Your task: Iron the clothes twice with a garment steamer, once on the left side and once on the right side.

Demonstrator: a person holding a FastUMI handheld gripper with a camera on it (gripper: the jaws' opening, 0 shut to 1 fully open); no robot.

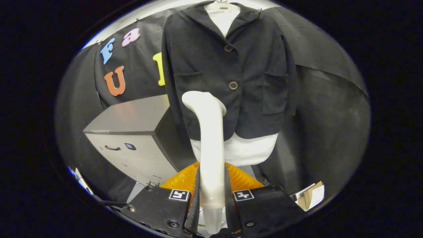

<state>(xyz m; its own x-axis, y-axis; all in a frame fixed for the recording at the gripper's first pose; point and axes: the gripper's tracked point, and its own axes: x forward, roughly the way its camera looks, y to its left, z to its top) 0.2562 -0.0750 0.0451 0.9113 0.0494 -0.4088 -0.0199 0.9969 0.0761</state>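
A dark two-button jacket point(251, 72) hangs on a hanger point(222, 4) over a white garment point(243, 150) whose hem shows below it. My gripper point(212, 195) is shut on the handle of a white garment steamer point(210, 138), both fingers pressing its sides. The steamer rises from between the fingers, and its curved head sits against the jacket's lower left front, left of the lower button point(233, 85).
A grey cabinet point(132, 132) with a drawer handle stands left of the jacket. An orange ribbed object point(243, 180) lies just beyond the fingers, below the white hem. A small cardboard box point(312, 195) sits low on the right.
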